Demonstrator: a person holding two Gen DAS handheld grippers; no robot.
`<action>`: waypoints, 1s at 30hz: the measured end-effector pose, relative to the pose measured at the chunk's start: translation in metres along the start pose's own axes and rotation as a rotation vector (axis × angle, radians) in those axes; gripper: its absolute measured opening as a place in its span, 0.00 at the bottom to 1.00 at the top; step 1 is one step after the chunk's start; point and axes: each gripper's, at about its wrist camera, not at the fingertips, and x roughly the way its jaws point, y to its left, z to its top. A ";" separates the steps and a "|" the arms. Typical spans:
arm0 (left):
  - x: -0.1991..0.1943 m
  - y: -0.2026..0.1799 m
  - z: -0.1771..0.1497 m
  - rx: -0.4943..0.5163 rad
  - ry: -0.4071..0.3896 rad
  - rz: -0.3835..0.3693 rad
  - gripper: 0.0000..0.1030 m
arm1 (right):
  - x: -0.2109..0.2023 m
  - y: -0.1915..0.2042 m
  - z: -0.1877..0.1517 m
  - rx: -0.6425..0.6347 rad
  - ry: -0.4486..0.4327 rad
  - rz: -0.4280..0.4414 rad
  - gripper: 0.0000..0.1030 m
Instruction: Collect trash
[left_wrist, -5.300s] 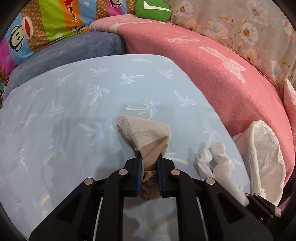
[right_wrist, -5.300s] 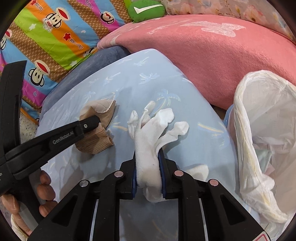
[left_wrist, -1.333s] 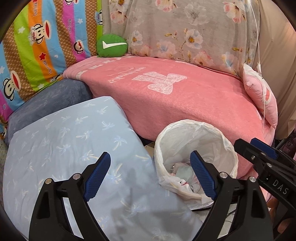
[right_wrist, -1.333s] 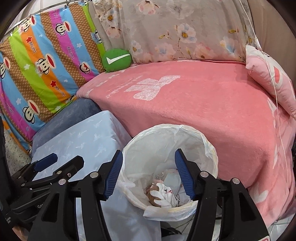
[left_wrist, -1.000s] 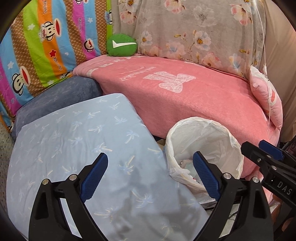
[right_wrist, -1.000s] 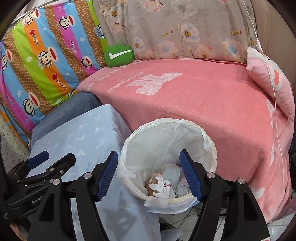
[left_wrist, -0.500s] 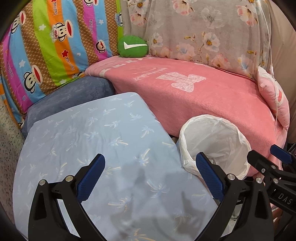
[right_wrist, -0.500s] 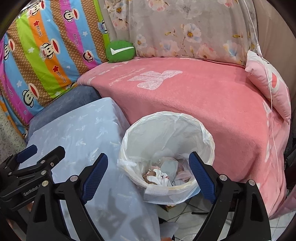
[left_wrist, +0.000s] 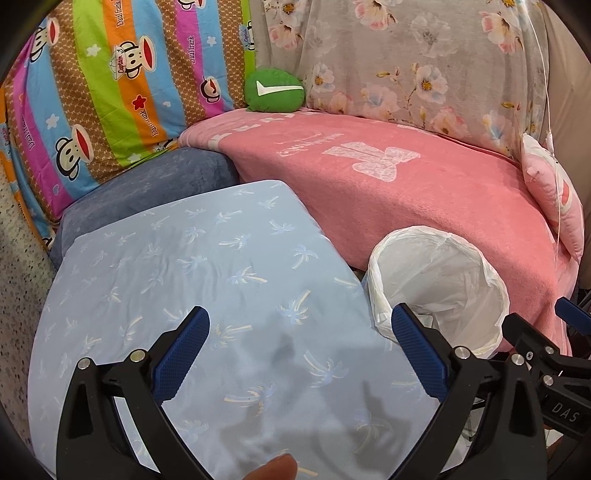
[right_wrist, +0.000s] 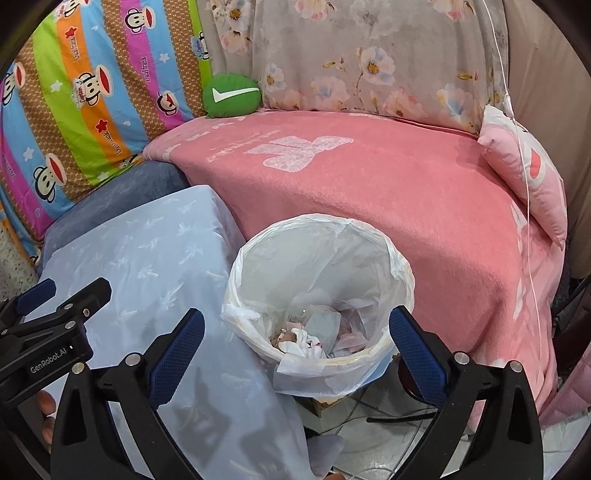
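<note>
A desk under pale-blue palm-print cloth abuts a pink-blanketed bed, a bag-lined trash bin holding the trash at the desk's 3 o'clock; left gripper marked "GenRobot.AI" is spread, right gripper marked "DAS" is opening, both empty.

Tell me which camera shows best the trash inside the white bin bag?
The right wrist view: it looks down into the bin bag, showing the crumpled trash at its bottom. The left wrist view shows only the bag's rim and inner wall.

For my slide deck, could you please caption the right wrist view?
Right claw opening, empty, above the lined trash bin holding discarded scraps.
</note>
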 end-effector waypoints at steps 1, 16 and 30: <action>0.000 -0.001 0.000 0.002 0.000 0.001 0.92 | 0.000 0.000 0.000 -0.002 0.000 -0.003 0.95; 0.002 -0.009 -0.002 0.021 0.016 0.008 0.93 | -0.006 -0.004 -0.001 -0.027 0.001 -0.026 0.95; -0.001 -0.010 -0.002 0.010 0.007 0.012 0.93 | -0.009 -0.001 -0.001 -0.046 0.000 -0.038 0.95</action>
